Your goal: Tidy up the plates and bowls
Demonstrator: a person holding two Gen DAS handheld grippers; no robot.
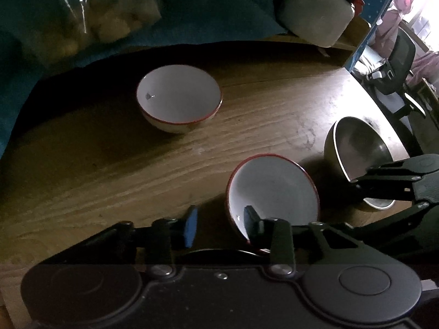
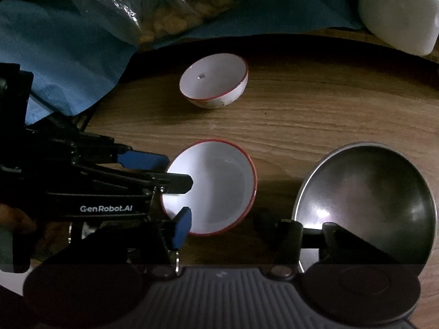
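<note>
Two white bowls with red rims and a steel bowl (image 1: 356,145) (image 2: 370,186) stand on the wooden table (image 1: 109,164) (image 2: 315,115). My left gripper (image 1: 221,223) (image 2: 178,172) straddles the near-left wall of the near white bowl (image 1: 274,189) (image 2: 216,181). One finger is inside and the blue pad outside, with a gap still showing. My right gripper (image 2: 222,223) (image 1: 356,183) hovers open between that bowl and the steel bowl, with nothing pressed between its pads. The far white bowl (image 1: 178,96) (image 2: 216,79) sits alone.
A blue cloth (image 1: 41,82) (image 2: 68,54) and a clear plastic bag (image 1: 82,22) (image 2: 170,19) border the table's far side. A white container (image 1: 315,13) (image 2: 397,8) stands at the back right. An office chair (image 1: 397,63) is beyond the right edge.
</note>
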